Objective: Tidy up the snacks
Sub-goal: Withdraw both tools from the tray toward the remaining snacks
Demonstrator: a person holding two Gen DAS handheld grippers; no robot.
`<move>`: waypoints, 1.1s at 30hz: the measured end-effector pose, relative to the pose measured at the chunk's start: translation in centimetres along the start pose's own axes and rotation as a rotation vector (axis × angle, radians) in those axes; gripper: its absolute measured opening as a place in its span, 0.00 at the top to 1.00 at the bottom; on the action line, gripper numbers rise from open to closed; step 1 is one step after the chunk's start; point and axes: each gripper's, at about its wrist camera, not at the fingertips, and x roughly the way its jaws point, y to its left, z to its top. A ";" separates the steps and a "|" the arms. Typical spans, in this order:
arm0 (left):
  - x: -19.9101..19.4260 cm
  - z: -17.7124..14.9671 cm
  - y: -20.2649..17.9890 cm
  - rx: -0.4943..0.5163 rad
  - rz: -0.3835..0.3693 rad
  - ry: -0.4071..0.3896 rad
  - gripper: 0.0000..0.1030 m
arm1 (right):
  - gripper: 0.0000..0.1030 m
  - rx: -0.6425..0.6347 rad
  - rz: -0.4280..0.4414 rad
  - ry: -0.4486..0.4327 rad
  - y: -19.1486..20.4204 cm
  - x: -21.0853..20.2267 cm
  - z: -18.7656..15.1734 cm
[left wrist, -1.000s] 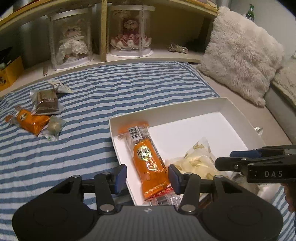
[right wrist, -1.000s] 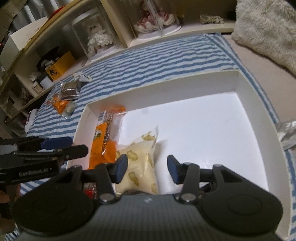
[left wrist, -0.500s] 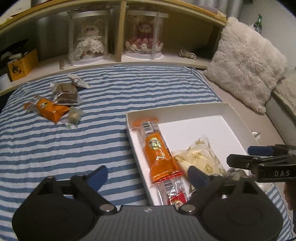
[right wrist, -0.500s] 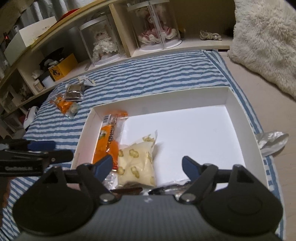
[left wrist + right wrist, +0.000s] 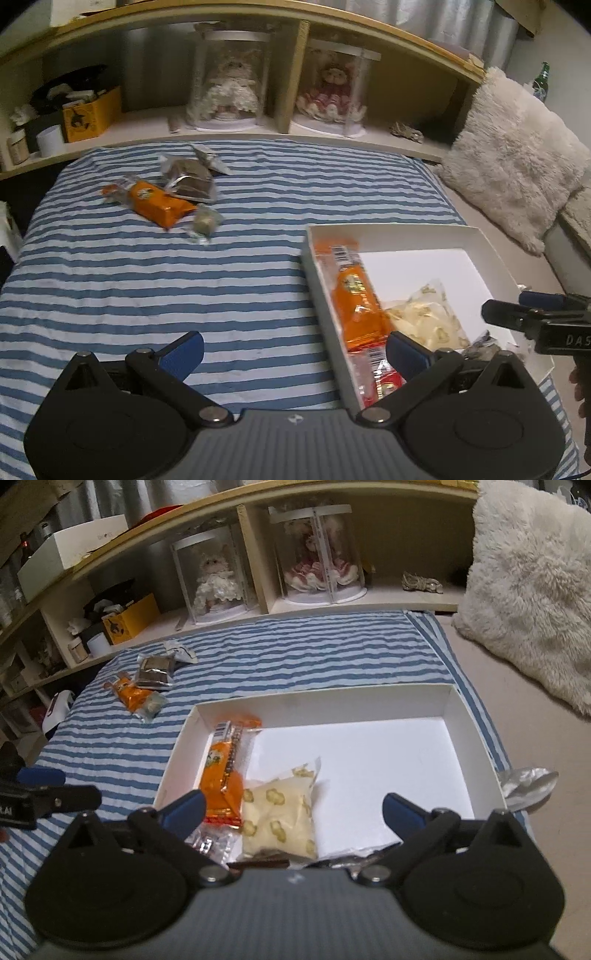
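Note:
A white box [image 5: 384, 230] [image 5: 325, 699] lies on the striped bed. In it lie an orange snack bar [image 5: 356, 301] [image 5: 223, 775], a pale yellow packet [image 5: 424, 323] [image 5: 280, 816], a red packet [image 5: 384, 380] and some clear wrappers. My left gripper [image 5: 295, 354] is open and empty over the box's left edge. My right gripper [image 5: 291, 812] is open and empty over the box's near end. On the bed far left lie an orange bar [image 5: 159, 203] [image 5: 131, 696], a brown packet [image 5: 192, 181] [image 5: 155, 668] and a small round sweet [image 5: 205, 221].
A shelf with two doll cases [image 5: 227, 92] runs behind the bed. A fluffy white pillow [image 5: 517, 147] lies at the right. A silver wrapper [image 5: 528, 782] lies outside the box's right wall. A yellow box [image 5: 90, 114] stands on the shelf at left.
Both grippers have opened wide and pulled back and up from the box. The orange bar and the yellow packet stay in the box.

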 end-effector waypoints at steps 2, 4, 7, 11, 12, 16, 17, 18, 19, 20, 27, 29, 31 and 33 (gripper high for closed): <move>-0.3 -0.1 0.9 -0.018 0.006 -0.006 0.00 | 0.00 -0.002 0.003 -0.009 0.2 -0.1 0.1; -0.8 -0.1 1.9 -0.036 0.010 -0.021 0.00 | 0.00 -0.008 0.004 -0.019 0.6 -0.2 0.1; -1.4 -0.2 3.3 -0.052 0.016 -0.040 0.00 | 0.00 -0.023 0.008 -0.036 1.4 -0.1 0.0; -2.3 -0.2 5.5 -0.089 0.026 -0.079 0.00 | 0.00 -0.049 0.020 -0.059 2.5 0.1 -0.1; -2.4 -0.2 6.0 -0.100 0.027 -0.088 0.00 | 0.00 -0.055 0.025 -0.066 3.0 0.1 -0.1; -2.7 0.0 7.8 -0.145 0.028 -0.117 0.00 | 0.00 -0.070 0.049 -0.100 4.2 0.1 0.0; -2.7 0.1 8.2 -0.155 0.032 -0.123 0.00 | 0.00 -0.075 0.058 -0.112 4.5 0.0 0.0; -2.7 0.2 8.7 -0.164 0.041 -0.131 0.00 | 0.00 -0.081 0.065 -0.123 4.9 0.0 0.0; -2.6 0.3 9.1 -0.171 0.051 -0.136 0.00 | 0.00 -0.087 0.072 -0.133 5.3 0.1 0.0; -2.4 0.4 9.6 -0.179 0.062 -0.141 0.00 | 0.00 -0.094 0.078 -0.144 5.5 0.2 0.1; -0.1 1.9 12.9 -0.282 0.094 -0.168 0.00 | 0.00 -0.141 0.134 -0.204 8.8 2.3 0.9; 0.6 2.5 13.8 -0.319 0.091 -0.187 0.00 | 0.00 -0.154 0.157 -0.210 9.8 3.1 1.4; 1.4 3.0 14.7 -0.348 0.089 -0.205 0.00 | 0.00 -0.160 0.187 -0.213 10.7 4.0 2.0; 2.2 3.2 15.5 -0.364 0.096 -0.216 0.00 | 0.00 -0.155 0.212 -0.221 11.6 4.9 2.7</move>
